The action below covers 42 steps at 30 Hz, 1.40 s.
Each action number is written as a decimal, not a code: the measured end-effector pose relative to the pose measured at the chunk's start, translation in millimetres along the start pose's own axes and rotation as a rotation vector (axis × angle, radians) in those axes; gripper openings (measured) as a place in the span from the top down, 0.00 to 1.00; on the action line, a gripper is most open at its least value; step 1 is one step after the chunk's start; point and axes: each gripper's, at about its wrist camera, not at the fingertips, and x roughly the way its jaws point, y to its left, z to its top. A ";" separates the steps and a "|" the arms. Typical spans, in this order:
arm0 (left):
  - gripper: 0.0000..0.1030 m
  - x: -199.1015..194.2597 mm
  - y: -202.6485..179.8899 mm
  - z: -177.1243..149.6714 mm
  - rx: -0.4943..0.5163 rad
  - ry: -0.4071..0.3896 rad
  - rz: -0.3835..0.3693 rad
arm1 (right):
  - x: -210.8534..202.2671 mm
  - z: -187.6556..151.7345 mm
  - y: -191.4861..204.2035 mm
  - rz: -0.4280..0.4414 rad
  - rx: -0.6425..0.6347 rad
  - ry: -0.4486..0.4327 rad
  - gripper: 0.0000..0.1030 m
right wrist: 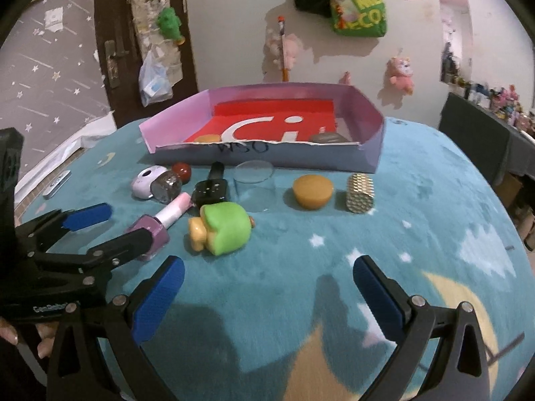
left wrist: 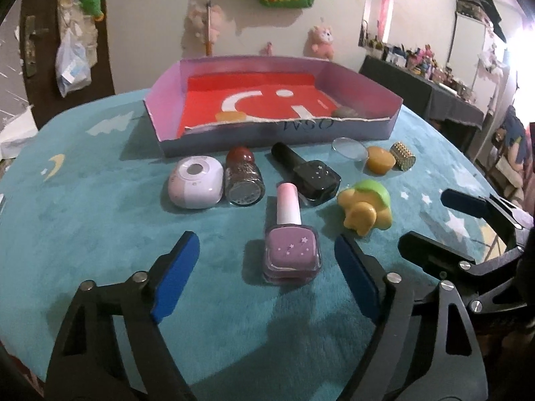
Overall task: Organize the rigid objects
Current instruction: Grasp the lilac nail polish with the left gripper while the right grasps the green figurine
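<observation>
Right across both views spreads a big round table (left wrist: 100, 207) with a soft blue cover that has stars, moons and clouds on it. Next biggest is the purple box (left wrist: 167, 90), open on top, with a red bottom. It sits at the far side of the table. A gray stone (left wrist: 346, 112) lies inside it, near the right corner, and a small orange thing peeks over the front wall.

Then come the two grippers. The left gripper (left wrist: 265, 267) has its blue pads wide apart, one on each side of the purple nail polish bottle (left wrist: 291, 247). The pads do not touch the bottle, which lies flat on the cover. The right gripper (right wrist: 267, 297) also has its jaws wide apart, with only the blue cover between them.

Now the small things, all on the table in front of the box. A yellow and green toy (left wrist: 366, 209) lies just right of the purple bottle. A white round case (left wrist: 195, 182) lies at the left, touching a clear bottle with a red cap (left wrist: 243, 177). A black nail polish bottle (left wrist: 309, 175) lies beside that. A clear round lid (left wrist: 349, 148) is close to the box. An orange puck (right wrist: 312, 190) and a shiny gold roll (right wrist: 359, 192) stand side by side at the right.
</observation>
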 end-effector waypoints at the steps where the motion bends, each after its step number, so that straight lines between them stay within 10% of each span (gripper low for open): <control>1: 0.27 1.9 -0.1 0.8 0.002 0.011 -0.008 | 1.3 1.5 0.6 0.003 -0.003 0.006 0.00; 15: 0.58 24.0 -0.6 14.0 0.060 0.113 -0.094 | 38.6 30.7 -0.7 0.151 -0.001 0.148 0.13; 22: 0.64 25.6 -0.5 16.5 0.073 0.112 -0.116 | 48.9 34.1 4.6 0.238 0.008 0.168 0.45; 42: 0.64 5.9 -5.4 27.0 0.087 0.036 -0.116 | 15.7 34.2 -5.9 0.153 0.002 0.082 0.45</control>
